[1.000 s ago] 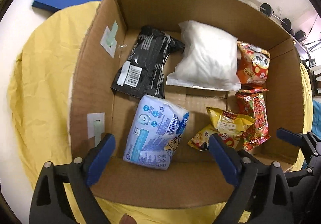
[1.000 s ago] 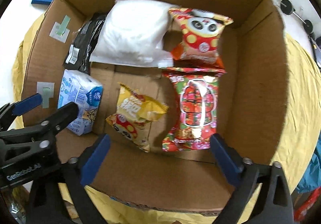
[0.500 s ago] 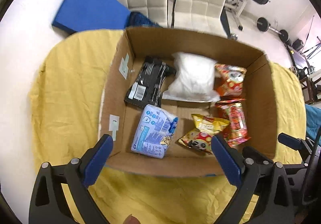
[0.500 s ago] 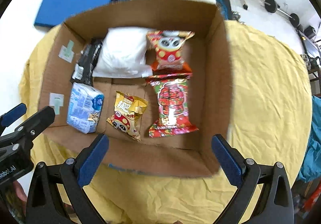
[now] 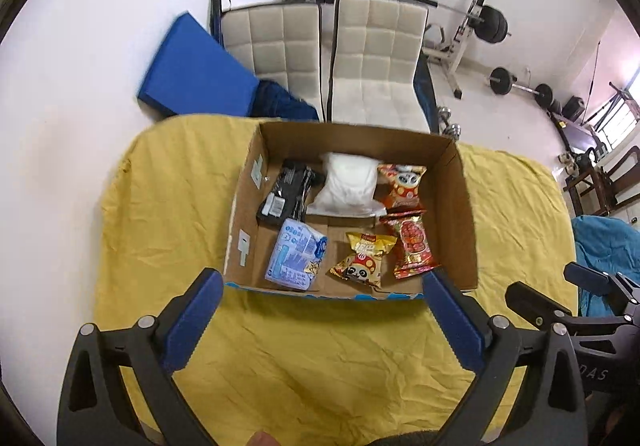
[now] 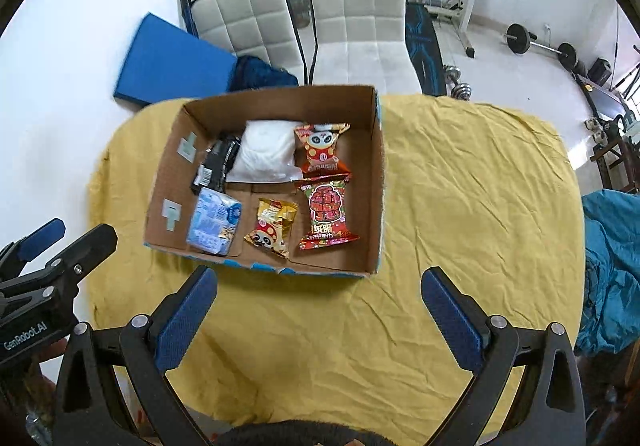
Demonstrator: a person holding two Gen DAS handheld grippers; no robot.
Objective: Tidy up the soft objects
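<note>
An open cardboard box (image 5: pixel 460 214) (image 6: pixel 378 182) stands on a yellow cloth. Inside lie a black pouch (image 5: pixel 288 192), a white soft pack (image 5: pixel 348 186) (image 6: pixel 266 152), a blue-white pack (image 5: pixel 296 254) (image 6: pixel 214 222), a yellow snack bag (image 5: pixel 362 258) (image 6: pixel 272 226) and two red snack bags (image 5: pixel 412 246) (image 6: pixel 326 214). My left gripper (image 5: pixel 320 286) is open and empty, held above the cloth before the box's near wall. My right gripper (image 6: pixel 320 286) is open and empty, back from the box's near right corner.
The yellow cloth (image 5: pixel 320 358) (image 6: pixel 472 206) covers a round table. Two white padded chairs (image 5: pixel 376 58), a blue mat (image 5: pixel 196 70) and weight equipment (image 5: pixel 480 26) stand behind. A teal cloth (image 6: pixel 612 266) lies at the right edge.
Both grippers have pulled up and back from the box, which now looks smaller and farther away. Both stay open. The packs in the box have not moved.
</note>
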